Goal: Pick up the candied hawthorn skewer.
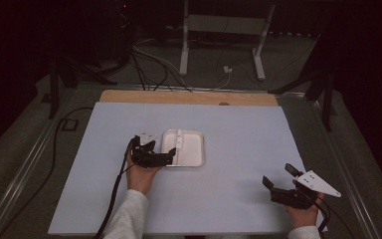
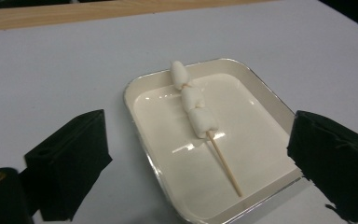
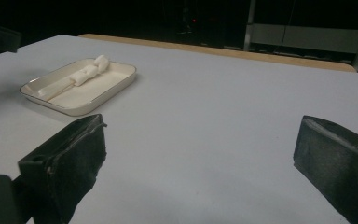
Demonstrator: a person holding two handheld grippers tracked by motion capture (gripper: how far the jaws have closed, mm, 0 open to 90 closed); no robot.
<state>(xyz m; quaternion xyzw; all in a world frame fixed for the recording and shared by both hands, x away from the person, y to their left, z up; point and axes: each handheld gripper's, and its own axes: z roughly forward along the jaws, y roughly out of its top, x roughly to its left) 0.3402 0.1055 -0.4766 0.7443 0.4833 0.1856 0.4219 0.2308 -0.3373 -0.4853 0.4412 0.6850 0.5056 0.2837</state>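
while our left gripper (image 1: 171,157) hangs at the near left edge of the tray (image 1: 195,163), the marshmallow skewer (image 2: 198,116) lies straight ahead of it, inside the tray, resting on the tray floor. in the left gripper view the jaws stand wide with nothing between the pads, one at each side of the tray's near end. the skewer's long axis runs from near to far: its bare wooden stick (image 2: 224,163) points toward us, and the three marshmallows sit on the far end, the last one leaning on the far rim. so the stick is the part closest to our left gripper, and we judge a grip there would need the jaws turned to close across it. our right gripper (image 1: 277,180) rests well apart at the near right of the table (image 1: 248,129), its jaws also spread and empty; from there the tray (image 3: 116,86) is far off to the left. the left hand is clearly the nearer one.
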